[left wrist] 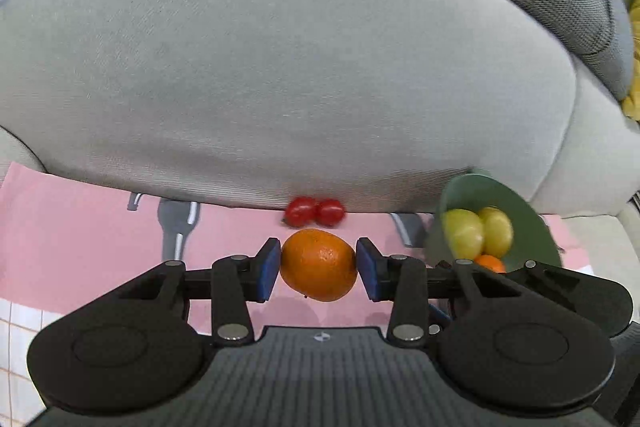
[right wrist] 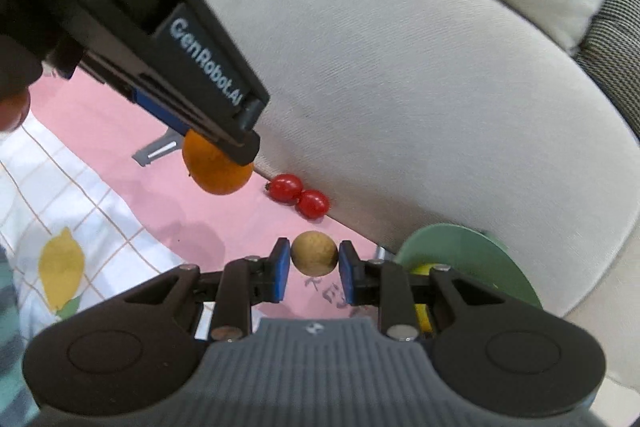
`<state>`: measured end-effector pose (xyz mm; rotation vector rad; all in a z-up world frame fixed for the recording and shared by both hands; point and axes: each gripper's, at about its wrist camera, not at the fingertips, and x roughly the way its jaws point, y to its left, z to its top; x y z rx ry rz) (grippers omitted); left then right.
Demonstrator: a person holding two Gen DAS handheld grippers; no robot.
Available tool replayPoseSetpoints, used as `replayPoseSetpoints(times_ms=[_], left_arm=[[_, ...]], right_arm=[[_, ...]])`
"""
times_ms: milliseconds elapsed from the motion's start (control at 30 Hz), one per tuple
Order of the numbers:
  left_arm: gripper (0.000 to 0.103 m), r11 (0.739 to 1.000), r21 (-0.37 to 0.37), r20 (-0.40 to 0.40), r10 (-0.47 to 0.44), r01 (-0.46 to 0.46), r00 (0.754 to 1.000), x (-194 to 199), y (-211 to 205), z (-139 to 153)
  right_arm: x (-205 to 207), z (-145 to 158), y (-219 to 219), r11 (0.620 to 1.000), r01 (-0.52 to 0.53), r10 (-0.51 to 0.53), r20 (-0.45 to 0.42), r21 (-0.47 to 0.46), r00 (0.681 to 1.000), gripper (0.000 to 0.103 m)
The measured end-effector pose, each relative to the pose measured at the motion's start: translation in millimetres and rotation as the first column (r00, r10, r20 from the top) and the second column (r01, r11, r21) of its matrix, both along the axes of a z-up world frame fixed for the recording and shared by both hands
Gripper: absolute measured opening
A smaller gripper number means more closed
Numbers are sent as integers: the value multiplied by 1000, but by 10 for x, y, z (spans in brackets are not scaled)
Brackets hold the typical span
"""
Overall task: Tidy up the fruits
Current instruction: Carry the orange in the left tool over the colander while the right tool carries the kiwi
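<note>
Mid-task, two fruits in hand at once. Left tool (left wrist: pixel 318 267) pinches an orange (left wrist: pixel 319 264) between its blue pads, lifted off the pink cloth (left wrist: pixel 80 219); the right wrist view shows the same orange hanging clear with its shadow on the cloth below. Right tool (right wrist: pixel 314 263) pinches a small tan round fruit (right wrist: pixel 314 253), probably a longan, pads touching both its sides; whether it is lifted or only just off the cloth cannot be told.

Done so far: green bowl (left wrist: pixel 532 227) at the right, near the sofa cushion (left wrist: pixel 280 67), already holds two yellow-green fruits (left wrist: pixel 478 231) and a small orange one (left wrist: pixel 490 263) partly hidden behind the tool linkage.

Left, by judgement: both held fruits need to go into the bowl, and two cherry tomatoes (left wrist: pixel 315 211) lie loose on the cloth, touching each other, right against the cushion's base. So roughly halfway, maybe a bit past.

Writing: "GenRobot.AI" in white on the side of the left tool, read from the right wrist view. Grey letters printed on the cloth between the right tool's fingers, something like "RE", too cut off to read. Small round logo on each tool body, no text. Cloth also has a checked part with a lemon print (right wrist: pixel 60 263).
</note>
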<state>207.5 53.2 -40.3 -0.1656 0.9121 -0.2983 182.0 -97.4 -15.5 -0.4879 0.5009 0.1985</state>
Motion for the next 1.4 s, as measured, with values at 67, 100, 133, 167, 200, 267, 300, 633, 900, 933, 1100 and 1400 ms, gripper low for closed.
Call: replayPoseSetpoints(times_ms=[67,100,133,167,200,267,300,633,900,933,1100,1400], left_arm=[[46,1000,-5,10,-10,10,1000,-63,-71,60],[46,1000,-10,15,-15,15,1000,-108,-100,105],[46,1000,-17,21,-20,20,1000,-150,-136,147],[46,999,-21,24,-25,25,999,-178,-168,177],[46,999,-24,27,-31,31,999,-205,-215,207],[46,999,-22,33,-47,48,998,-259,-309,262],[46,998,-19,37,-57,58,998,-285,-357,296],[45,990,-25,46,-139,141,989,-428,-874,392],[45,978,-41,26,-203,204,979,-375,-1287,355],[45,977,-40,21,-210,211,977,-359,-1333,343],[44,969,-37,-11,-244,243,970,-299,-1522,244],[27,953,-53,-71,-301,298,951,-172,-1761,26]], right_arm=[[-90,37,-72,1000,12,-13,10,19,1000,23],[-143,55,-115,999,20,-20,16,26,1000,23],[-199,76,-156,999,25,-26,21,30,999,23],[-225,87,-190,999,28,-28,21,32,999,23],[-253,94,-231,999,31,-32,22,36,999,23],[-326,117,-321,998,42,-43,26,42,999,23],[-338,116,-361,998,48,-49,28,46,998,23],[-515,217,-787,986,108,-113,32,129,993,23],[-444,247,-1110,980,135,-140,29,147,990,22],[-425,247,-1160,980,141,-146,25,144,989,23],[-280,233,-1405,979,159,-159,-15,130,987,22],[-64,113,-1750,979,169,-154,-127,111,980,22]])
